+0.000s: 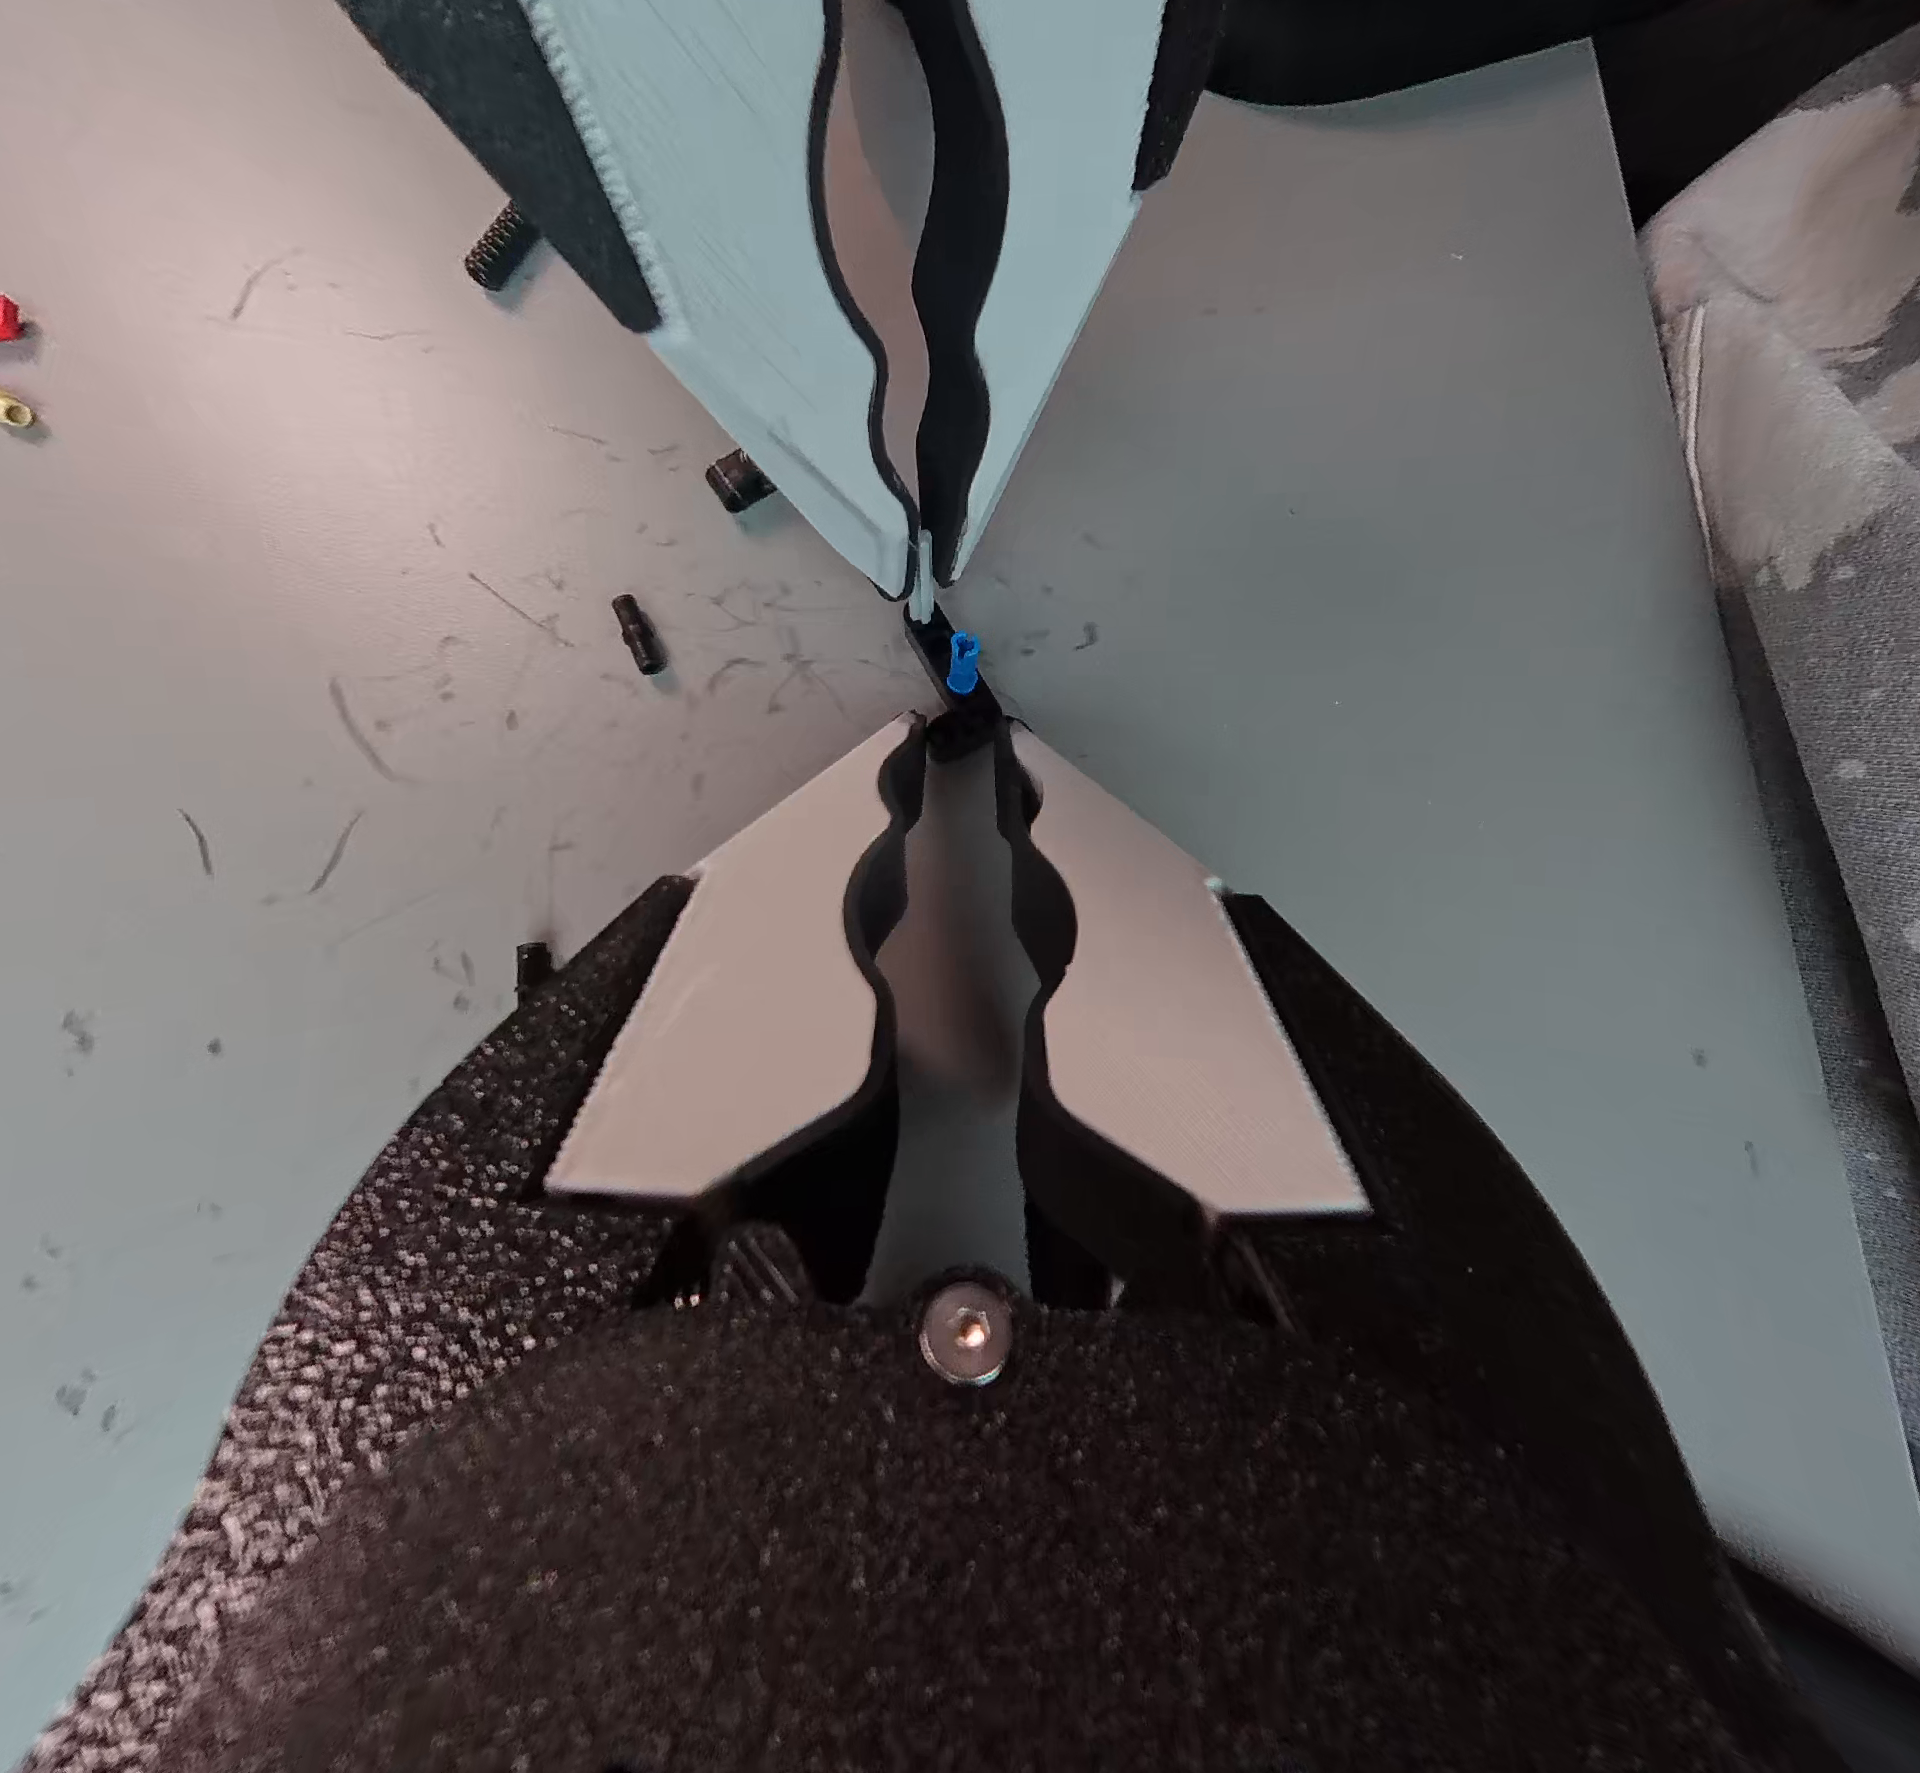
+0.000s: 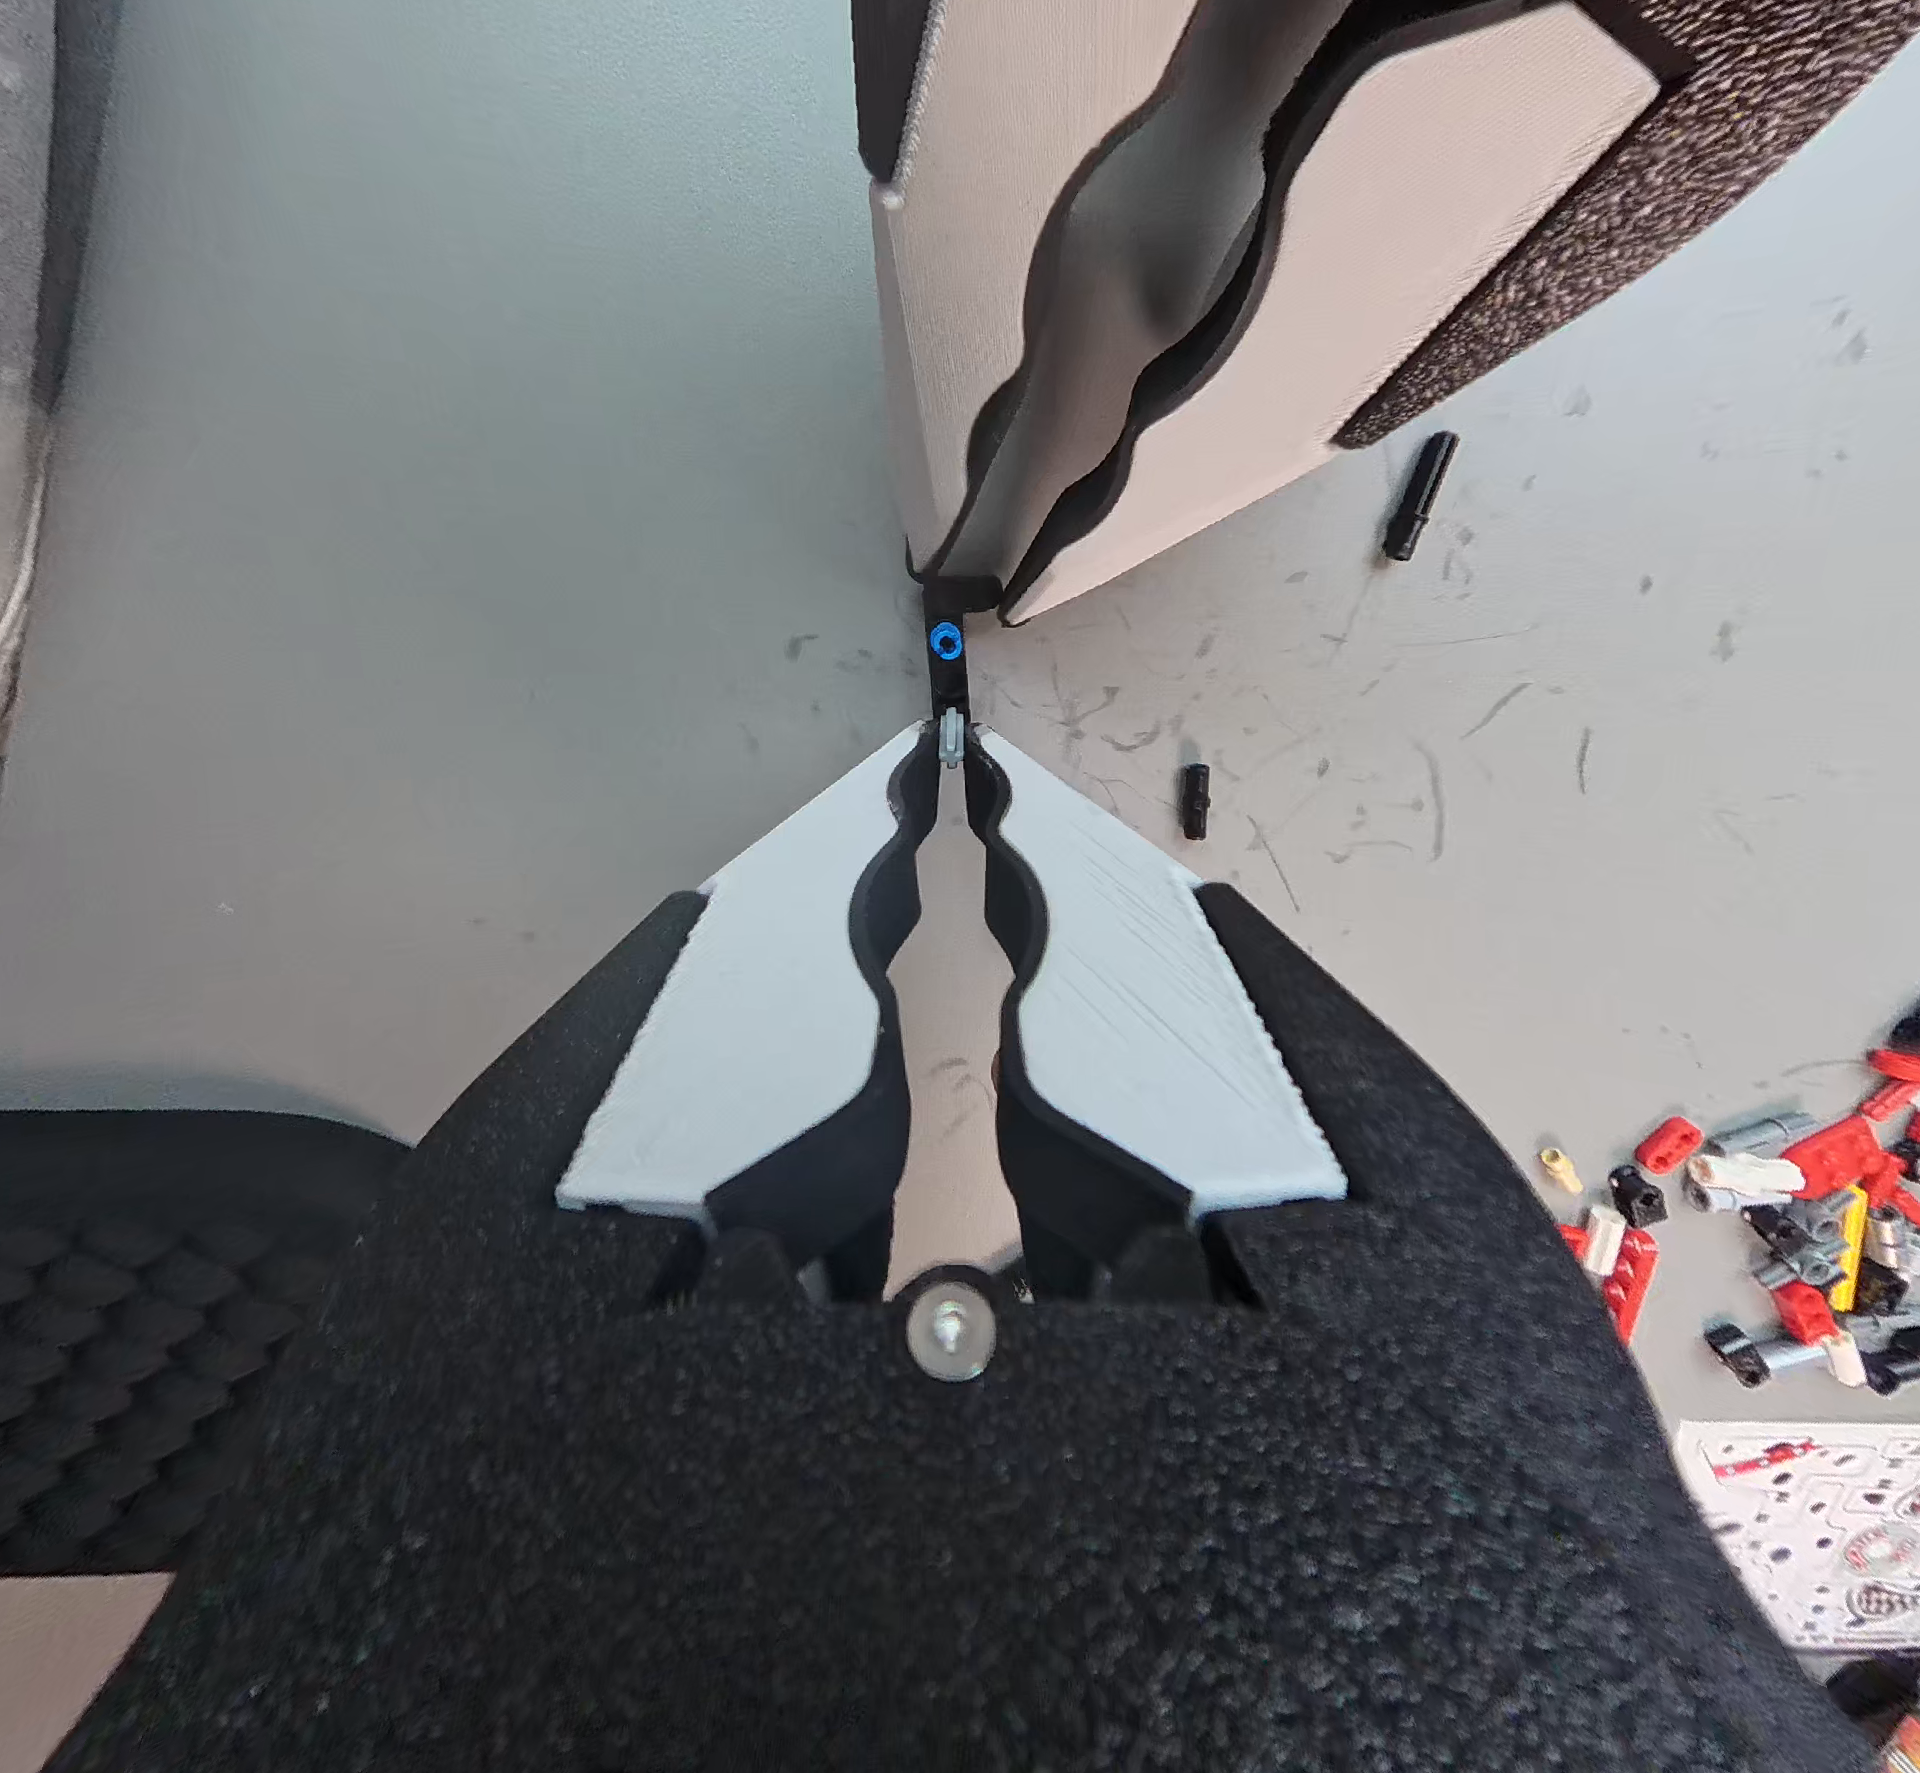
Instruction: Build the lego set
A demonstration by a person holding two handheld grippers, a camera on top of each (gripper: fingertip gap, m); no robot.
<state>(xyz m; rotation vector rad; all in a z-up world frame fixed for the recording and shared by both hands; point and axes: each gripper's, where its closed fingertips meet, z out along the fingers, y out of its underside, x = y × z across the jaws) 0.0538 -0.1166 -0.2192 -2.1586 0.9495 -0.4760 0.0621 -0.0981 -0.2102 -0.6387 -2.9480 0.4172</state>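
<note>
My left gripper (image 1: 961, 731) is shut on the near end of a small black beam (image 1: 948, 658) that has a blue pin (image 1: 963, 658) stuck through it. It holds the beam just above the grey table (image 1: 1351, 580). My right gripper (image 2: 951, 734) is shut on a light grey pin (image 2: 949, 738), and the pin's tip touches the free end of the black beam (image 2: 945, 674). In the right wrist view the left gripper (image 2: 956, 591) comes in from the top with the beam, and the blue pin (image 2: 944, 643) shows end-on. In the left wrist view the right gripper (image 1: 928, 570) comes in from above.
Loose black pins (image 1: 637, 632) (image 1: 738, 482) (image 2: 1195, 801) (image 2: 1419, 495) lie on the scratched table. A pile of red, grey and black pieces (image 2: 1787, 1235) and a printed sheet (image 2: 1808, 1526) sit at the right. A red piece (image 1: 8, 315) and a tan piece (image 1: 16, 414) lie far left. The tips of both grippers are at nearly the same place. The tan piece (image 1: 16, 414) is about 20 cm from both grippers' fingertips. It is also in sight in the right wrist view (image 2: 1548, 1157).
</note>
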